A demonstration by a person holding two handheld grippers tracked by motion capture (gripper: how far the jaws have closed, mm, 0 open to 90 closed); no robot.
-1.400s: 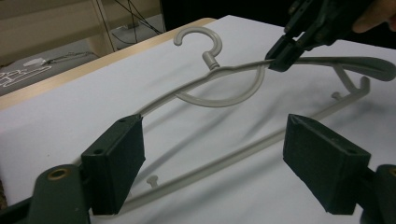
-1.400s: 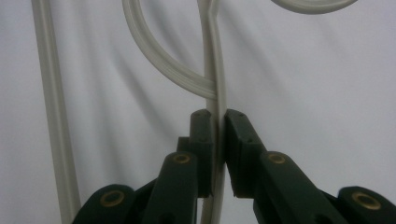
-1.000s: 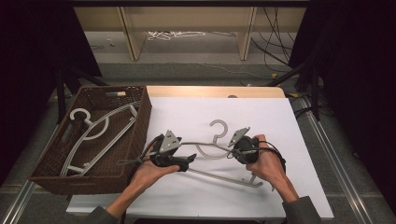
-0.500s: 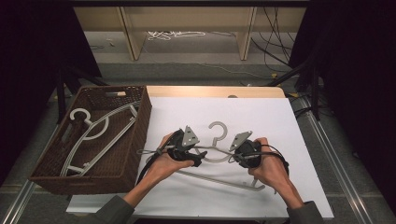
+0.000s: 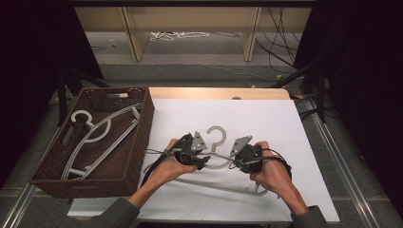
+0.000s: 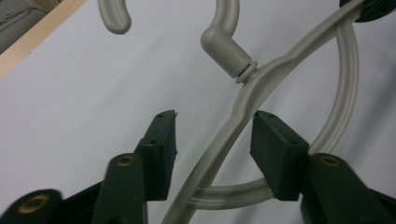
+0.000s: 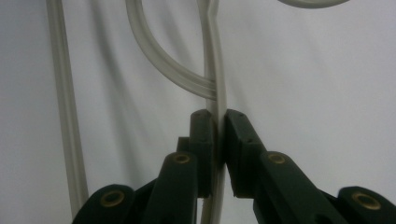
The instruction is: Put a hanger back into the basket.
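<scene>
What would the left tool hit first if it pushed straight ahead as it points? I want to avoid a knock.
Probably the grey hanger: its arm already lies between the left tool jaws, which have just been closing but do not press it yet. Just beyond sits the hook's neck.

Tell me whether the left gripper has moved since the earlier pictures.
Yes. The left gripper has shifted right, away from the basket toward the hanger hook, jaws just closing around its arm.
</scene>
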